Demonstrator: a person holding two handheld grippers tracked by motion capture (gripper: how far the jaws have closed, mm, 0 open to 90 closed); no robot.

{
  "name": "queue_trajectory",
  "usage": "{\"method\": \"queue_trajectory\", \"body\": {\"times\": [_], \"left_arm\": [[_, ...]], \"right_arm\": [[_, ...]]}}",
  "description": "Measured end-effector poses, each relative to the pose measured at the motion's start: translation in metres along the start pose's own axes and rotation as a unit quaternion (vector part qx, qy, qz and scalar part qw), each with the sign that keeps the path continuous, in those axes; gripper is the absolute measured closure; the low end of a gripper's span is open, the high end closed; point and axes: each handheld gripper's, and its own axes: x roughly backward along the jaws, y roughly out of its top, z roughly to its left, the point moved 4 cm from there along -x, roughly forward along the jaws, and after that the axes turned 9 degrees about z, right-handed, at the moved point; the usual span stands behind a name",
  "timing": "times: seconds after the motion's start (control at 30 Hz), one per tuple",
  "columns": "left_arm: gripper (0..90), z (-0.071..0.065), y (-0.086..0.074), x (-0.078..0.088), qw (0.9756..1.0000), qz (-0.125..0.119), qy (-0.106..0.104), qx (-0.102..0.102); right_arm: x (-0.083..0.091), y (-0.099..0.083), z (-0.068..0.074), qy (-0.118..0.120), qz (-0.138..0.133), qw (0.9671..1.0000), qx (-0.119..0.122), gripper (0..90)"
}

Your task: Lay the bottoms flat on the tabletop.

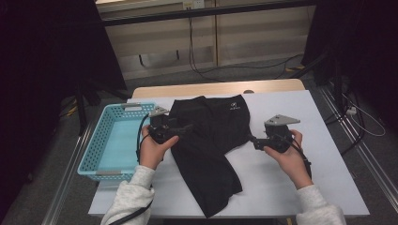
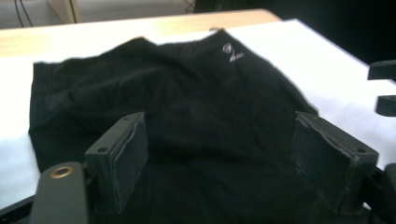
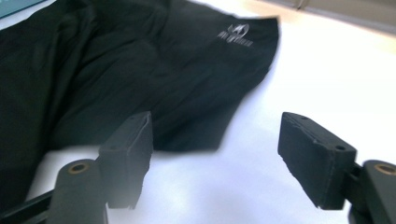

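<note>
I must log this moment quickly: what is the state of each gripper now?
Left gripper: open, over the black shorts, holding nothing.
Right gripper: open, beside the shorts' edge, holding nothing.

Left gripper (image 1: pixel 185 127): held low in left hand (image 1: pixel 152 149), jaws apart, nothing between.
Right gripper (image 1: pixel 252 139): gripped by right hand (image 1: pixel 288 152), jaws apart, pointing inward toward the left one.
</note>
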Motion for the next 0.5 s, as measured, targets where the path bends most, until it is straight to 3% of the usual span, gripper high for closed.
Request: {"method": "queue_trajectory", "body": {"times": [0.17, 0.33, 0.5], "left_arm": [[17.8, -0.003, -0.011, -0.004, 1.0, 0.004, 0.001, -0.005], [17.7, -0.006, -0.018, -0.01, 0.9997, 0.016, -0.01, -0.013], [17.4, -0.006, -0.022, -0.012, 0.9997, 0.016, -0.005, -0.015]], "right_arm": [[-0.01, -0.015, 0.011, 0.008, 0.018, 0.9998, 0.006, 25.8], [-0.017, -0.018, 0.015, 0.013, 0.033, 0.9993, 0.01, 28.7], [-0.024, -0.021, 0.019, 0.016, 0.043, 0.9989, 0.01, 33.6]]}}
